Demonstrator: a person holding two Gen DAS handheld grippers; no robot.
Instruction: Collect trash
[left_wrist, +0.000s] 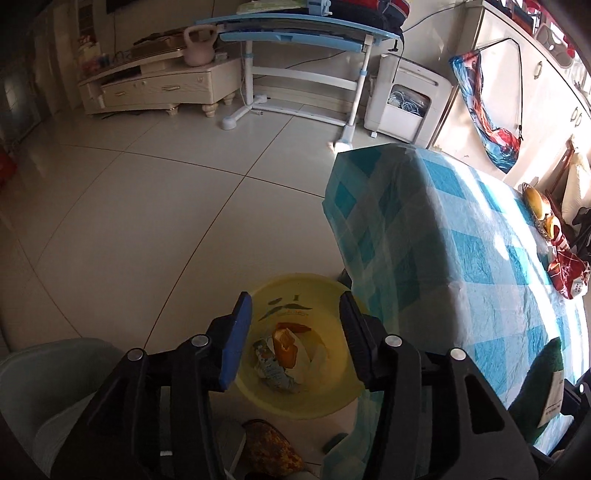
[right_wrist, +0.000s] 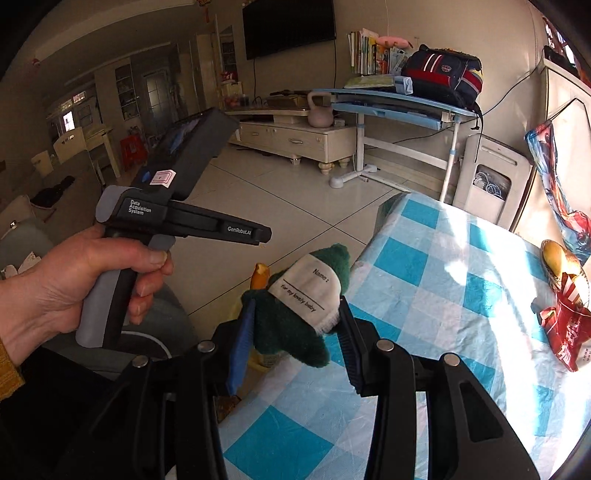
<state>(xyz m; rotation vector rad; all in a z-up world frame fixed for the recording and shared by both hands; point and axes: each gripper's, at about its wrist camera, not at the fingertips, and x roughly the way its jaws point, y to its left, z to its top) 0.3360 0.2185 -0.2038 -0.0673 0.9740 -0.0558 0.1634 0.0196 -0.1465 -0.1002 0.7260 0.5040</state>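
Between the right gripper's (right_wrist: 293, 334) 2 fingers sits the green plush toy (right_wrist: 291, 332), clamped; left gripper (left_wrist: 295, 339) spread wide above the yellow basin (left_wrist: 325, 400).

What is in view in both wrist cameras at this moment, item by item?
Basin: one, yellow, on floor beside table, holding wrappers and peel.
Tablecloth: one, blue-white check, over table.
Plush toy: one, green with white label, between right gripper's fingers at table edge.
Snack bag: one, red, on table's far side.
Kettlebell: one, pink, on TV cabinet.
Desk: one, blue-white, at back wall.
Left gripper: open, above basin.
Right gripper: around plush toy.
Left hand: one, holding left gripper's handle.
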